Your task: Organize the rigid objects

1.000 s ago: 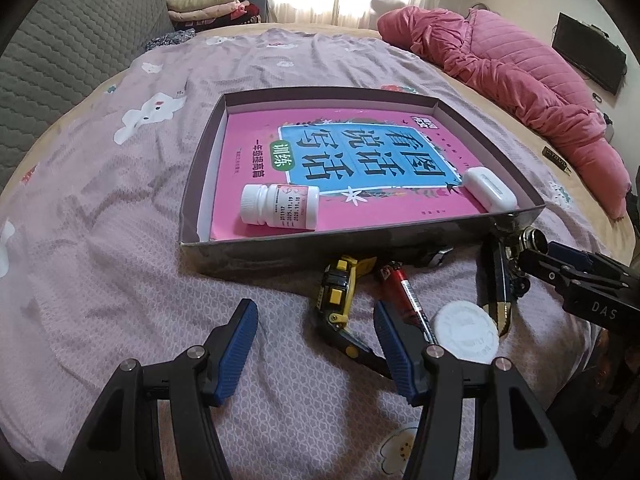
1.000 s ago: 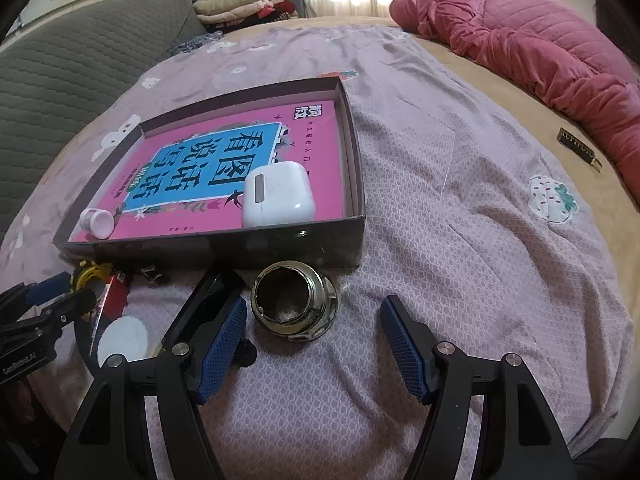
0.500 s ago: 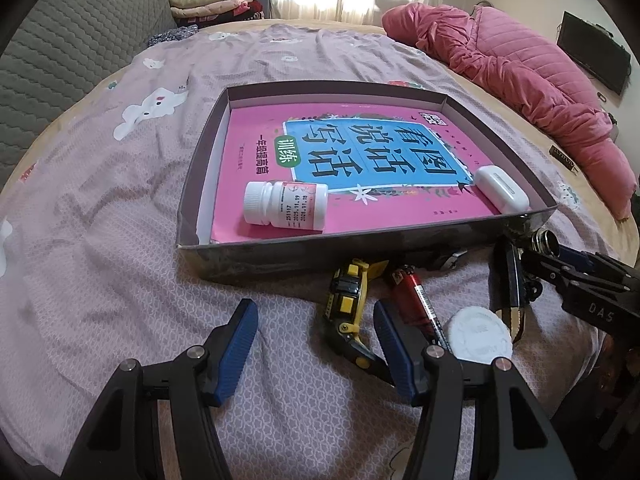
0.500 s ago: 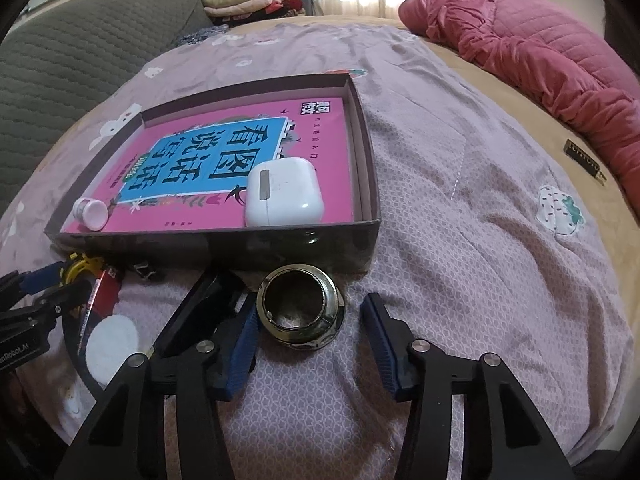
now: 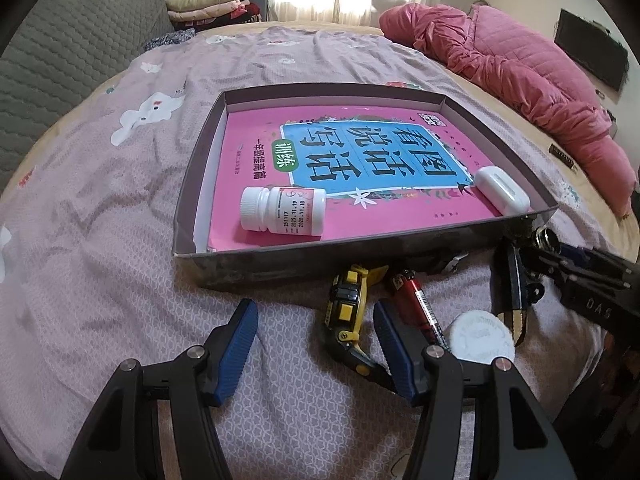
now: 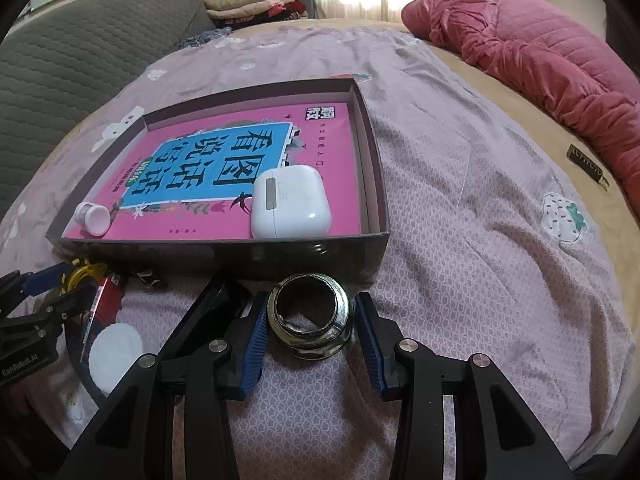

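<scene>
A chrome metal ring (image 6: 310,320) rests on the purple bedsheet just in front of the dark box (image 6: 220,250). My right gripper (image 6: 310,308) is shut on it, a blue pad touching each side. The box (image 5: 192,184) holds a pink book, a white pill bottle (image 5: 282,216) on its side and a white earbuds case (image 6: 290,206). My left gripper (image 5: 314,320) is open over bare sheet near the box front. A yellow-black watch (image 5: 346,308) lies just inside its right finger. A red lighter (image 5: 416,304) and a white round lid (image 5: 480,338) lie to its right.
A black strap (image 5: 514,292) and a small binder clip (image 6: 150,280) lie among the loose things by the box front. A pink quilt (image 6: 560,64) is heaped at the far right, folded clothes at the back. A grey quilted cover (image 5: 60,60) borders the left.
My right gripper's fingers have closed from wide apart onto the metal ring. The left gripper stays open and has shifted only slightly.
</scene>
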